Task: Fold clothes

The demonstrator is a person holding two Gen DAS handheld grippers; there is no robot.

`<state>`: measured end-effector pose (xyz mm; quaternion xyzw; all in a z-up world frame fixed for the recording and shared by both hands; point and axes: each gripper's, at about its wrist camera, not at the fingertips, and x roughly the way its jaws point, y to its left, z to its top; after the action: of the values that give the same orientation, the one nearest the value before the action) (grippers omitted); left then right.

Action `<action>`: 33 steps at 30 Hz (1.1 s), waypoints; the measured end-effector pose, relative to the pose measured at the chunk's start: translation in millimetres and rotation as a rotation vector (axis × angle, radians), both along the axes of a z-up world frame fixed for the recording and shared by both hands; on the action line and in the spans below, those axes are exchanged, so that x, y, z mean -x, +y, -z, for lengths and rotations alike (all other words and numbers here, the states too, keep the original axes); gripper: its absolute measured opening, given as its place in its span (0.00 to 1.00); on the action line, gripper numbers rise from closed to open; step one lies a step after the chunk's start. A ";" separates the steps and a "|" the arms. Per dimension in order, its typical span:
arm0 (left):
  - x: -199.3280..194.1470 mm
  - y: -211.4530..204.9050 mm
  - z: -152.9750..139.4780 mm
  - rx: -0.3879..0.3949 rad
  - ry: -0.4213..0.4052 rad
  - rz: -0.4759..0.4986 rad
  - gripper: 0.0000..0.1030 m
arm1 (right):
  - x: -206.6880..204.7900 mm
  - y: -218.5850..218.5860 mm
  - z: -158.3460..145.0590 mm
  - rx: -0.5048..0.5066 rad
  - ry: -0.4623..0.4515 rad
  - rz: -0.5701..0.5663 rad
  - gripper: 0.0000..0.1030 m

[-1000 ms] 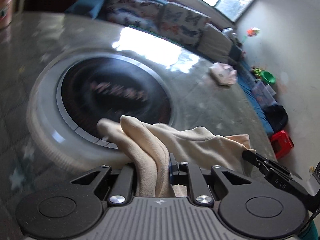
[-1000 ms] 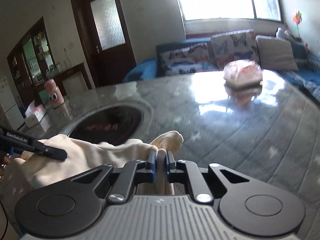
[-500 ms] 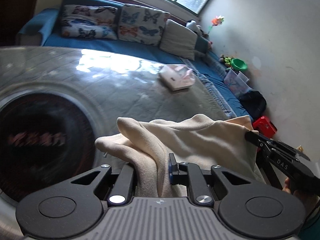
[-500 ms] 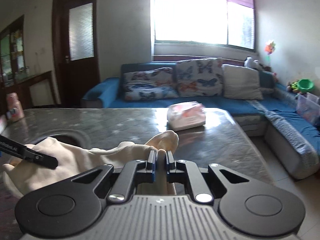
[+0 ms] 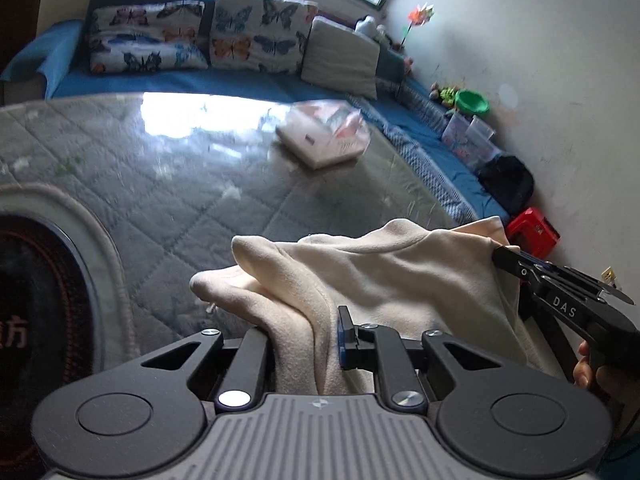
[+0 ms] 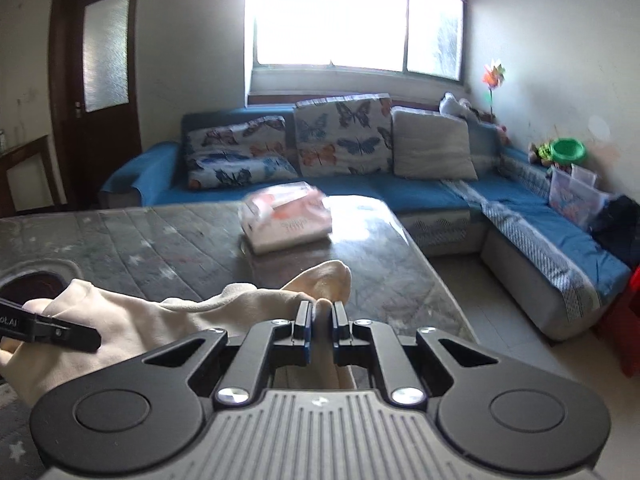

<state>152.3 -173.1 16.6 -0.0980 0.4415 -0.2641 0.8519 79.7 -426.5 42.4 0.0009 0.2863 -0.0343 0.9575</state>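
Left gripper (image 5: pixel 306 332) clamped on a thick bunch of cream garment (image 5: pixel 400 280), at 6 o'clock in its own view. Right gripper (image 6: pixel 320 320) pinched tight on another fold of the same cloth, also at 6 o'clock. Garment stretched between both, above the grey quilted table (image 5: pixel 180 184). Farther off, toward 12 o'clock, a plastic-wrapped packet (image 6: pixel 286 216) on the table. Beyond, blue sofa (image 6: pixel 420 192) with butterfly cushions (image 6: pixel 344 136).
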 end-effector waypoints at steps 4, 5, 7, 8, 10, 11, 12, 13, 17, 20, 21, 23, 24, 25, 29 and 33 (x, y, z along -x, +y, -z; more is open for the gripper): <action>-3.3 -0.3 15.4 -0.024 0.032 0.001 0.18 | -10.3 -4.3 29.6 0.001 0.060 0.027 0.08; -3.8 1.1 18.4 -0.031 0.039 -0.001 0.20 | -12.2 -6.0 35.7 -0.004 0.073 0.034 0.08; -4.4 5.8 22.6 -0.032 0.056 -0.009 0.24 | -15.4 -9.9 45.9 -0.017 0.095 0.046 0.09; -4.6 7.4 24.1 -0.035 0.059 -0.009 0.27 | -16.3 -10.7 48.4 -0.017 0.102 0.049 0.09; -3.8 7.9 23.8 -0.054 0.052 -0.007 0.31 | -17.7 -11.4 51.6 -0.013 0.112 0.055 0.09; -2.8 7.3 22.5 -0.068 0.044 -0.008 0.35 | -17.9 -11.2 51.7 -0.009 0.113 0.057 0.10; -1.7 6.5 20.9 -0.084 0.035 -0.010 0.41 | -18.0 -10.6 49.8 -0.001 0.106 0.062 0.11; -0.1 5.1 19.7 -0.104 0.022 -0.010 0.42 | -18.0 -10.0 47.6 0.007 0.098 0.068 0.11; 6.0 0.2 17.1 -0.169 -0.022 -0.006 0.50 | -15.9 -7.0 36.6 0.010 0.052 0.074 0.14; 9.9 -1.6 15.5 -0.198 -0.046 -0.007 0.54 | -17.6 -1.0 34.4 0.001 0.041 0.042 0.15; 11.2 -1.8 14.8 -0.207 -0.052 -0.008 0.55 | -18.7 1.7 35.2 -0.003 0.042 0.032 0.16; 13.2 -2.6 14.0 -0.229 -0.063 -0.009 0.58 | -21.7 4.5 38.8 -0.025 0.053 0.016 0.17; 13.7 -3.2 14.0 -0.241 -0.068 -0.010 0.60 | -23.0 5.2 41.6 -0.037 0.060 0.011 0.19; 14.1 -3.8 14.1 -0.254 -0.074 -0.010 0.61 | -24.9 6.4 45.3 -0.041 0.071 0.009 0.20; 16.3 -4.0 13.9 -0.287 -0.098 -0.010 0.66 | -32.2 10.7 58.9 -0.005 0.121 0.008 0.26; 21.4 -1.5 10.5 -0.309 -0.125 -0.015 0.66 | -22.4 15.4 51.8 0.018 0.097 0.005 0.28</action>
<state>131.0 -174.6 6.1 0.0474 0.4222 -0.1925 0.8845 102.1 -411.1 -9.5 -0.0086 0.3319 -0.0391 0.9425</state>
